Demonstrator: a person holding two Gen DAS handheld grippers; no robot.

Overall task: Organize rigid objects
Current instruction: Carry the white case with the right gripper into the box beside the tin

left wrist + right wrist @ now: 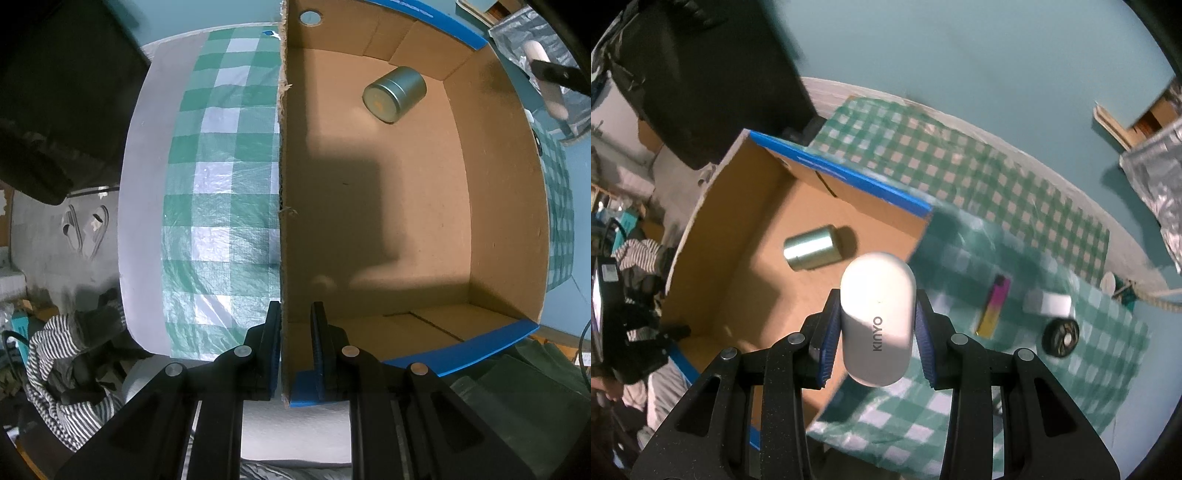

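Lying over a white table (142,206): green-checked plastic cloth (221,192). Sitting directly on the cloth: open cardboard box (746,236), iridescent lighter (993,305), white block (1049,303), black round object (1061,338).

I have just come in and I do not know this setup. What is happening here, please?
A person with a gripper in each hand is sorting objects into a cardboard box. The left gripper is clamped on the box's side wall. The right gripper holds a white KINYO case above the box's edge. A metal tin already lies on its side inside. A colourful lighter, a white block and a black round object wait on the checkered cloth.
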